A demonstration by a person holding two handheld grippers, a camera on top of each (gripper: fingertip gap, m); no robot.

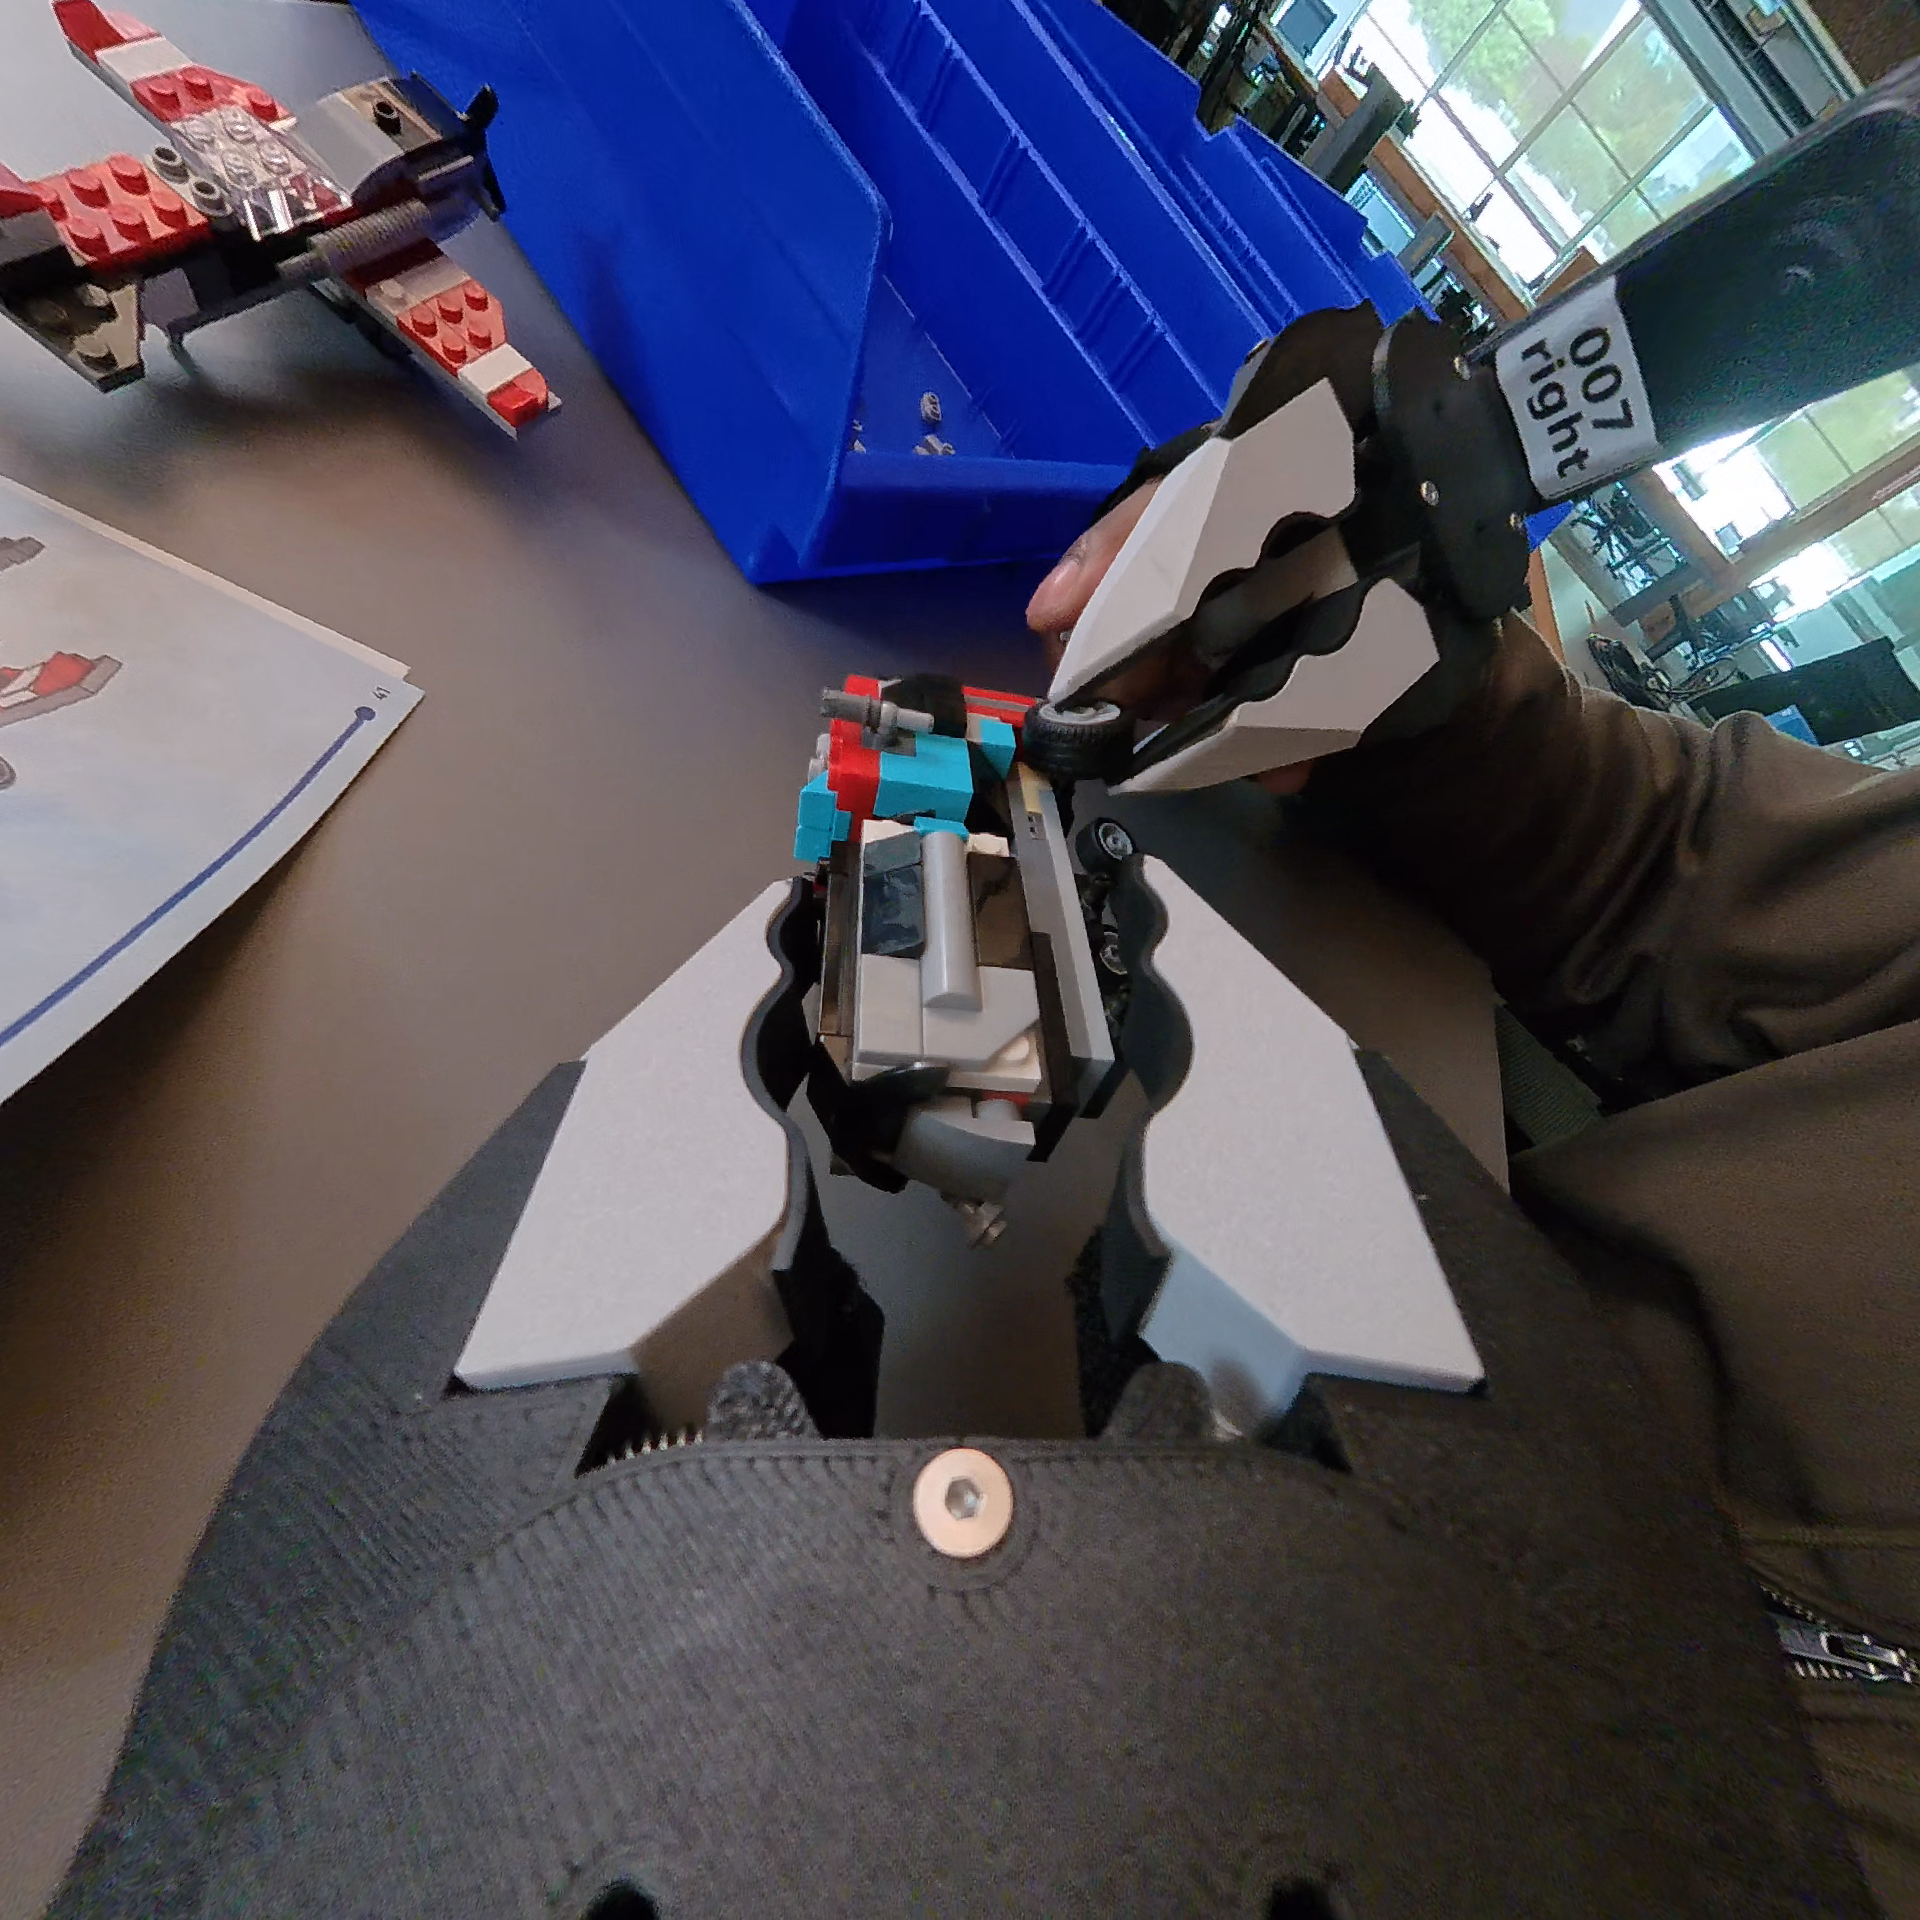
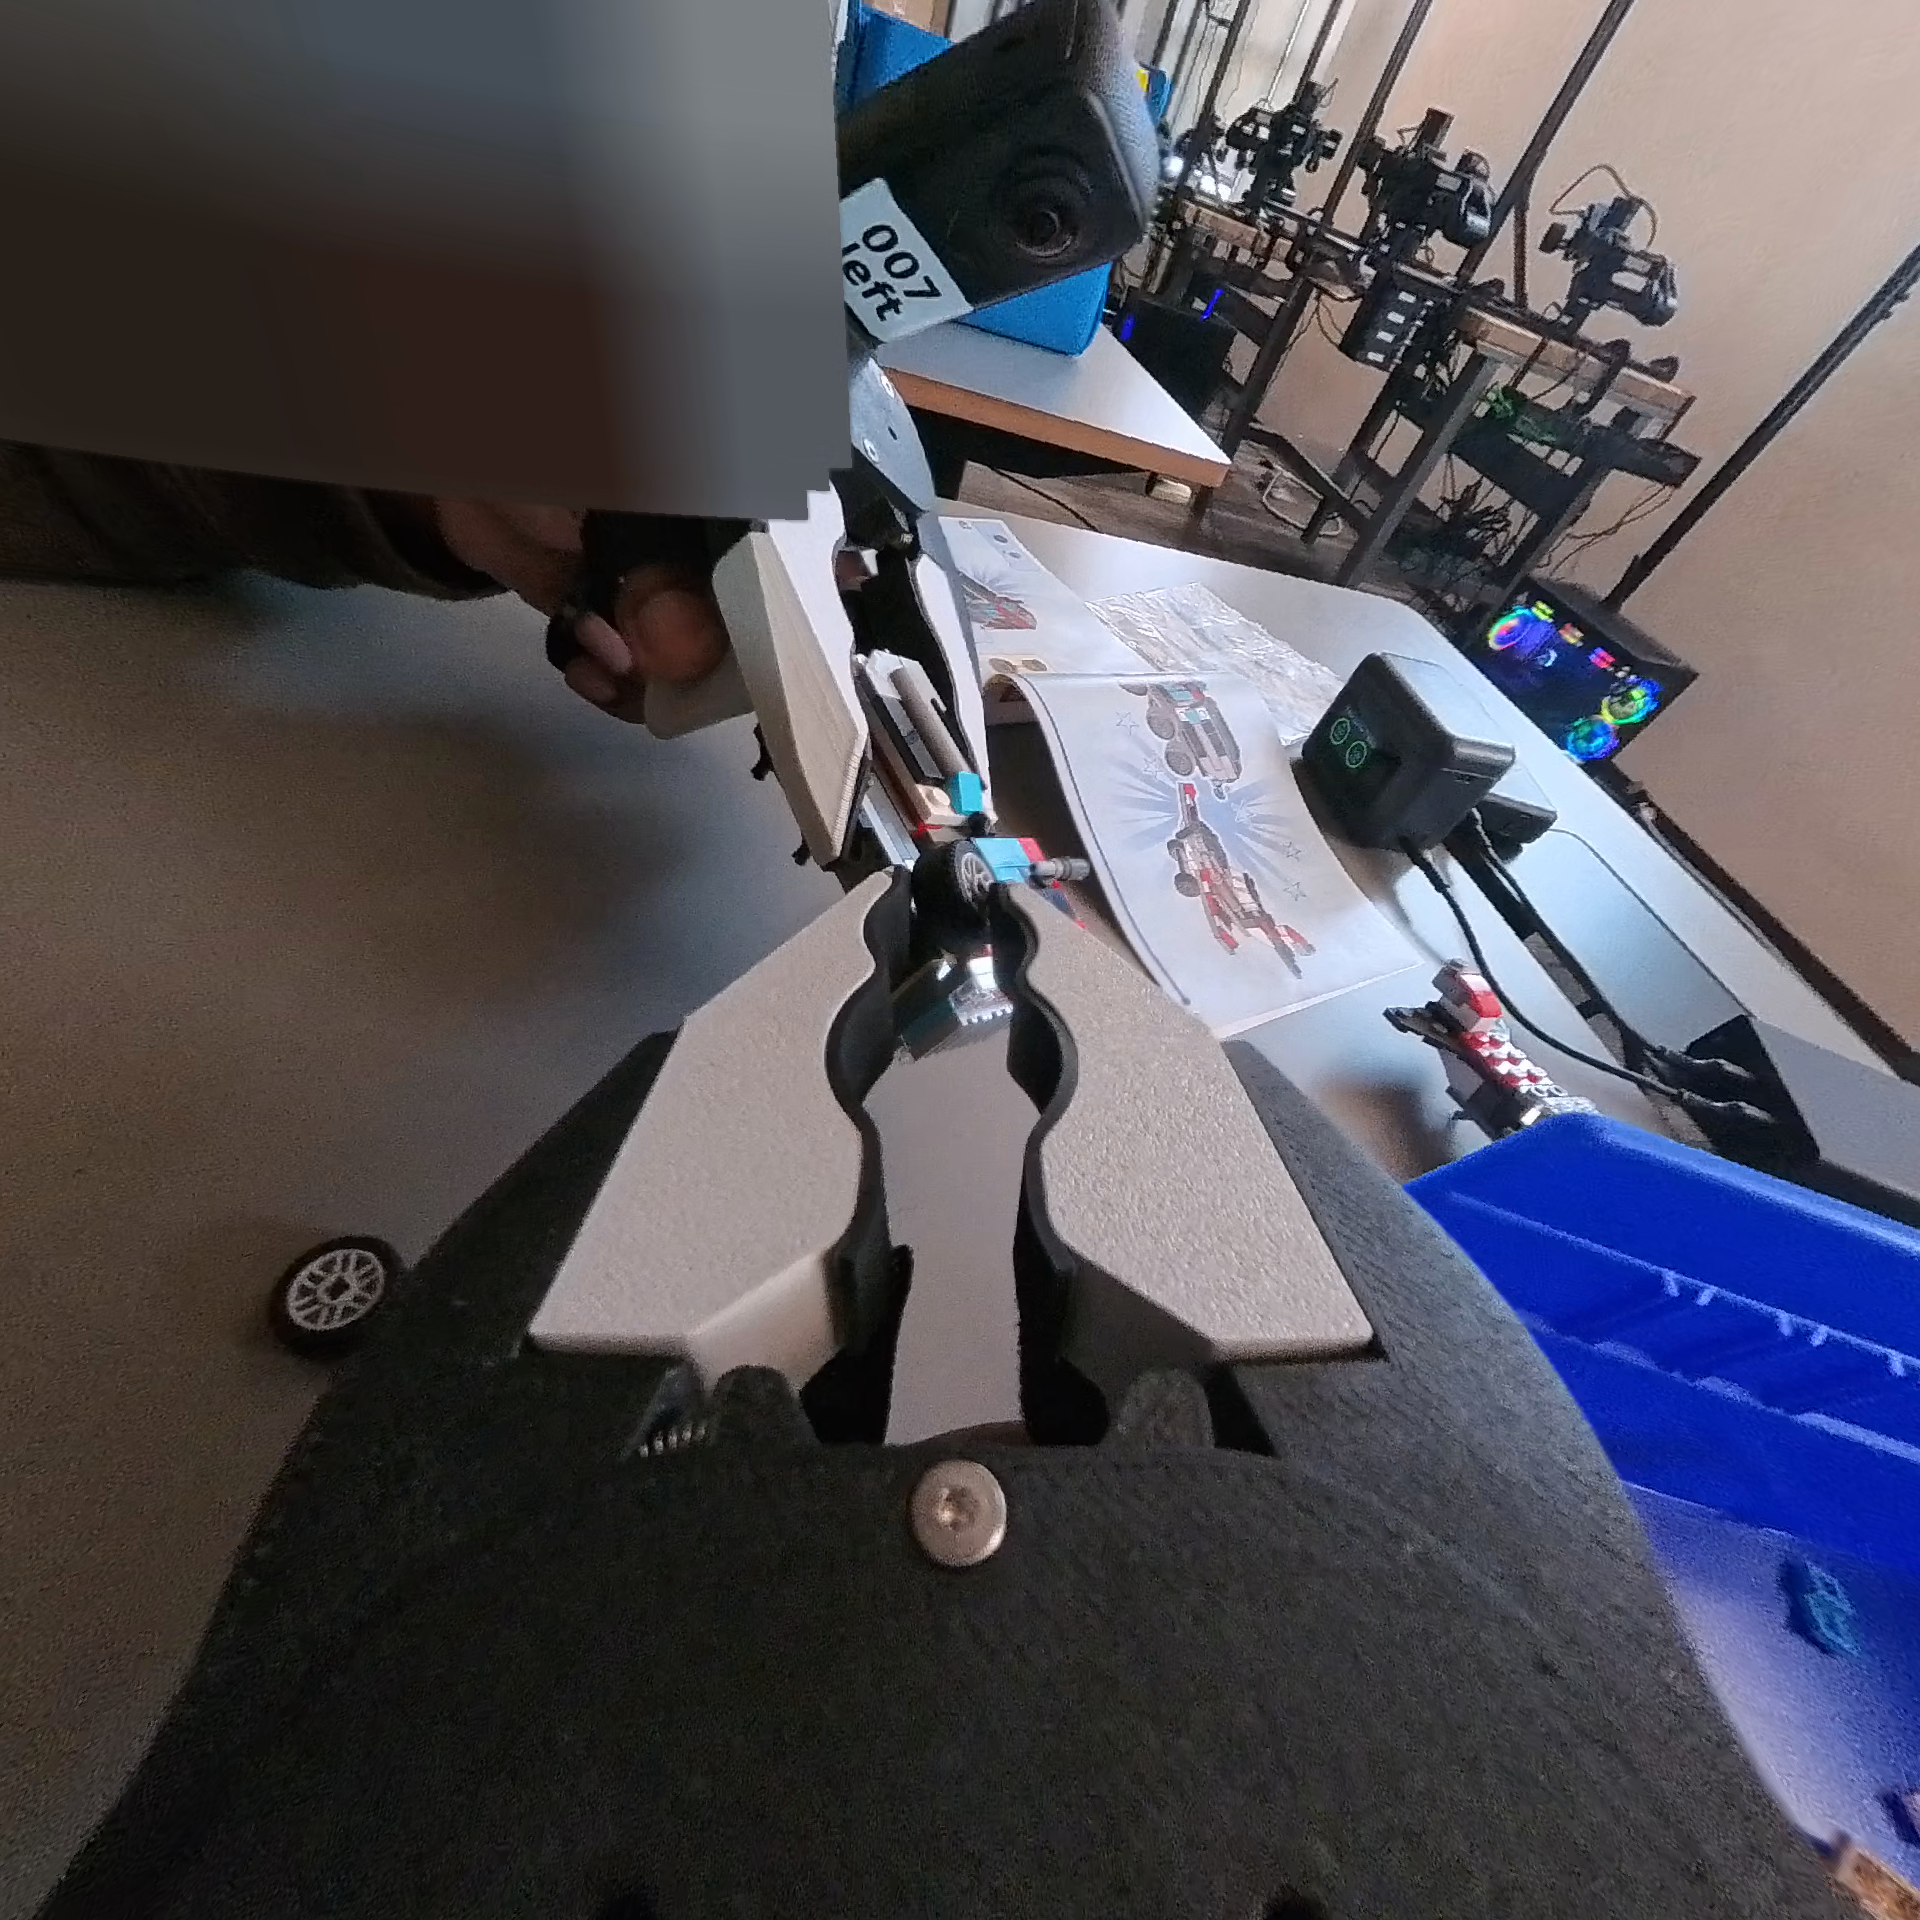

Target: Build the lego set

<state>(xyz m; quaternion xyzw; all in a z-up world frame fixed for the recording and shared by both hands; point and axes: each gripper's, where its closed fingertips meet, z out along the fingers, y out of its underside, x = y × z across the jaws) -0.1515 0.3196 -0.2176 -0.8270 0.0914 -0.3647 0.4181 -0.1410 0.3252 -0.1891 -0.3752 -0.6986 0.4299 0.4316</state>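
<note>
Left gripper [image 1: 961, 987], lower centre of the left wrist view: jaws wide, both pads pressed on the flanks of a grey-and-black brick vehicle [image 1: 956, 966]. The vehicle's long axis runs straight out along the fingers, its teal-and-red end pointing up-frame.

Right gripper [image 2: 951, 904] comes in from the right of that view: jaws nearly closed, gripping a small black wheel [image 1: 1075, 727] by its tread, right at the vehicle's far end. Whether the wheel is seated on an axle is hard to say.

Loose wheel [image 2: 335, 1294] on the table [image 1: 520, 831], lower left of the right wrist view. Blue bin [image 1: 935, 260], booklet [image 1: 156, 748] and red brick plane [image 1: 260, 208] lie up-frame.
</note>
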